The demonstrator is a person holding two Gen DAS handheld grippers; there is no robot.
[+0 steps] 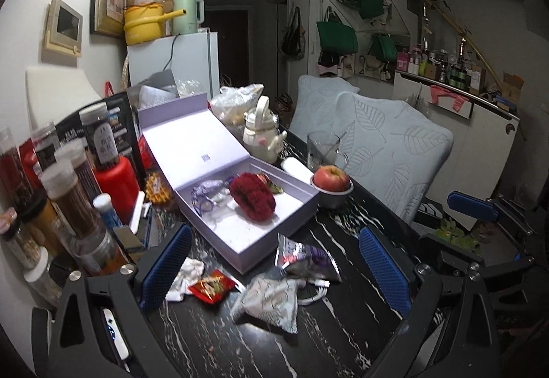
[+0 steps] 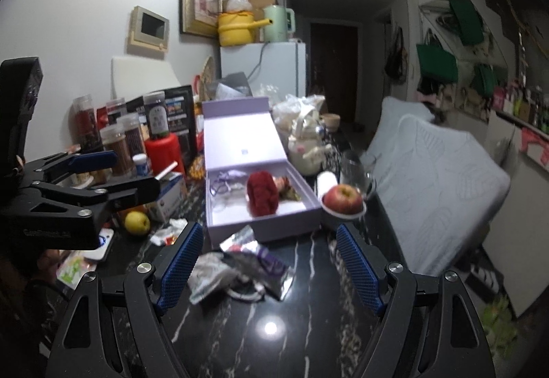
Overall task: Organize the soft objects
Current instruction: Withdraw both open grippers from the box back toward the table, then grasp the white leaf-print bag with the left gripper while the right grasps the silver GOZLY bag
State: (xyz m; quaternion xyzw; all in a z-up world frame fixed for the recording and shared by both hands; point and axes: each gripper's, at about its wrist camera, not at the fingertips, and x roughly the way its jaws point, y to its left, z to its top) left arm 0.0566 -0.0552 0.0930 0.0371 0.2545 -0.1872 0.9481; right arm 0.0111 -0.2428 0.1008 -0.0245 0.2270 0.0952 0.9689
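Hovering over the black marbled table point(image 1: 343, 337), both grippers point down toward a scatter of soft packets. The left gripper point(image 1: 274, 261) has its blue-padded jaws spread wide, nothing pinched — between them lie a crumpled purple-and-silver wrapper point(image 1: 305, 258), a pale patterned pouch point(image 1: 271, 302), a small red packet point(image 1: 212, 287) and a white cable point(image 1: 314, 292). The right gripper point(image 2: 271, 266) is likewise spread and empty, with the same wrapper point(image 2: 260, 264) and pouch point(image 2: 206, 271) lying just ahead of its pads.

Behind the litter sits an open lilac box point(image 1: 274, 234), lid propped back. Inside it rests a fuzzy red object point(image 1: 252, 198) (soft-looking, maybe a scrunchie or a toy, I can't tell) beside some purple-trimmed clear plastic point(image 1: 204, 199).

Just right of the box — an apple point(image 1: 331, 177) in a small bowl point(image 1: 333, 198), with a glass mug point(image 1: 324, 148) and a cream teapot point(image 1: 262, 134) beyond. Spice jars point(image 1: 68, 192) crowd the left edge.
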